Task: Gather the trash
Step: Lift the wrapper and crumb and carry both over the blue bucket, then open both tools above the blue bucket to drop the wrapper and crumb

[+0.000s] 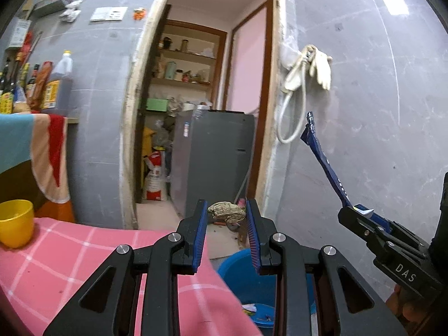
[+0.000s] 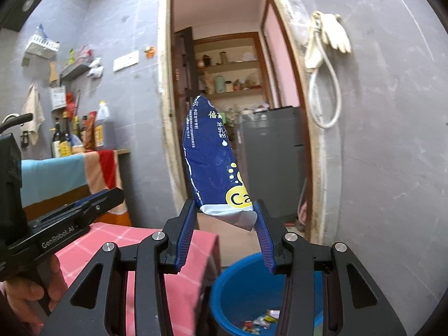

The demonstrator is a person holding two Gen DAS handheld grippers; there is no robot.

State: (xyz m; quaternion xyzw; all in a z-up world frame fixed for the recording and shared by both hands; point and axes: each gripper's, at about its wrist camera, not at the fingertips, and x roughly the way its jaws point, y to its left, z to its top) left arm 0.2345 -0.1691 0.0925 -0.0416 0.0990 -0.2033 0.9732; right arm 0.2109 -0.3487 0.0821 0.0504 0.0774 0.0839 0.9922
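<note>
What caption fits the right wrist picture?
Right gripper holds a blue packet above the blue bucket beside the pink-clothed table.

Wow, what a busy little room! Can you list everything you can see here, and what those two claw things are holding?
Crumpled scrap: one, brownish, pinched between the left claw's tips.
Packet: one, blue with yellow dots, held upright by the right claw.
Bucket: one, blue, on the floor below both claws, wrappers inside.
Cup: one, yellow, on the pink checked tablecloth.
Bottles: several, on the counter at left.
Fridge: one, grey, beyond the doorway.
Gloves: pale, hanging on the wall with a hose.
Left gripper: black, blue pads.
Right gripper: same.
Hand: gripping the left handle.
</note>
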